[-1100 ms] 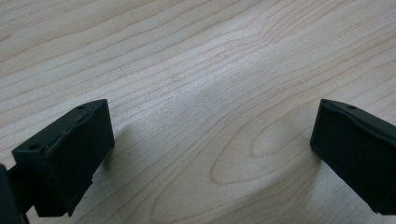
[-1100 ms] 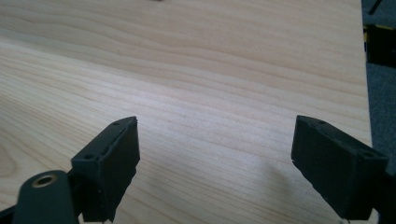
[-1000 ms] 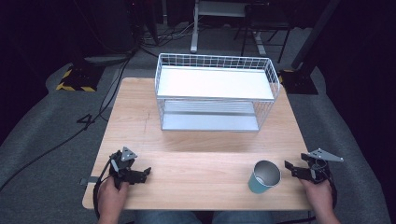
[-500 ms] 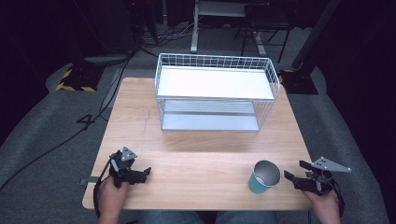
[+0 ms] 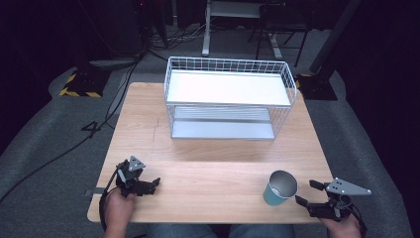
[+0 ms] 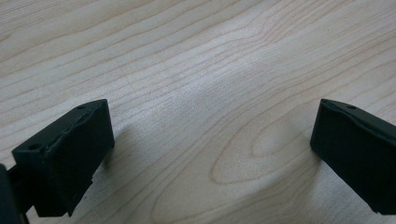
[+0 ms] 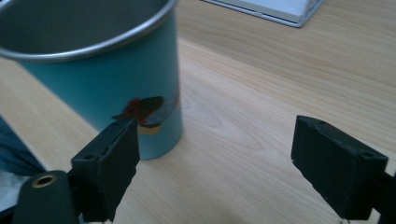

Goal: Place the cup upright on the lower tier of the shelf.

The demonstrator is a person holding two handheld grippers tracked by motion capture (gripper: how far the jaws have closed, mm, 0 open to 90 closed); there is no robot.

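Evidently lining up a grasp, the open right gripper (image 7: 215, 163) has the teal metal-rimmed cup (image 7: 102, 79) just beyond its fingers; the left gripper (image 6: 210, 154) rests open.

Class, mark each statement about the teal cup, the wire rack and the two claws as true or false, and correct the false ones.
1. The teal metal-rimmed cup stands upright on the wooden table. True.
2. The right claw grips the cup. False: open, beside it.
3. The white two-tier wire rack holds a plate. False: both shelves are bare.
4. The left claw is open over bare wood. True.
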